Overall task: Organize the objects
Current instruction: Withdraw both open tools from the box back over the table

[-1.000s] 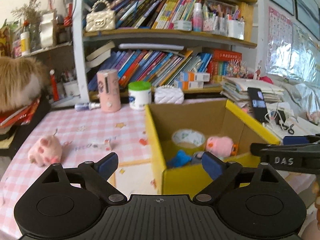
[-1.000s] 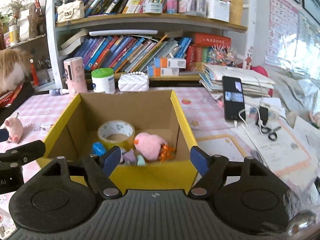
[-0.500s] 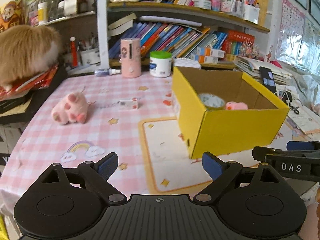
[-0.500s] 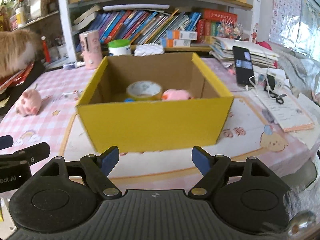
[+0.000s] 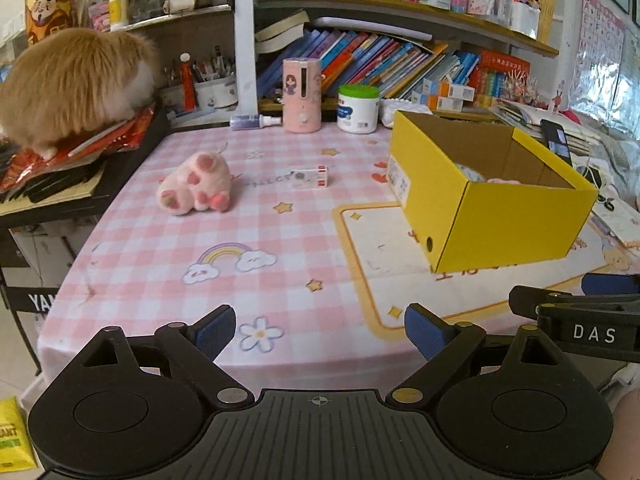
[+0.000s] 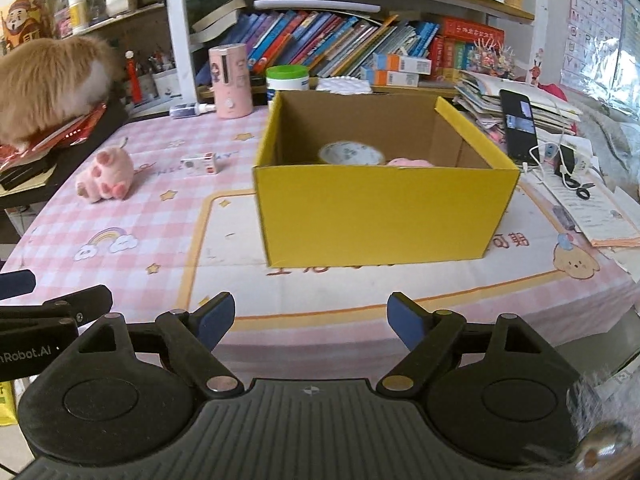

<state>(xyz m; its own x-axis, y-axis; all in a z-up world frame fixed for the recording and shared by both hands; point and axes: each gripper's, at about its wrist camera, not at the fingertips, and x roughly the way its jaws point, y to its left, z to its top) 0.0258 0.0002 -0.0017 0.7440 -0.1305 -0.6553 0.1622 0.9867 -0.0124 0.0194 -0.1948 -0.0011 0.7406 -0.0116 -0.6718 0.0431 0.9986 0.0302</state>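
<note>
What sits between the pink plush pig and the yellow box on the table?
A small white-and-red box lies on the tablecloth between the pink plush pig and the yellow box, nearer the pig's side. Both wrist views show it.

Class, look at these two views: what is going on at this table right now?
A person is tidying toys into an open yellow cardboard box with two handheld grippers. A roll of tape and a pink plush toy lie inside it. A pink plush pig and a small white and red box lie on the pink checked tablecloth. The left gripper and right gripper are open, empty, near the table's front edge.
</note>
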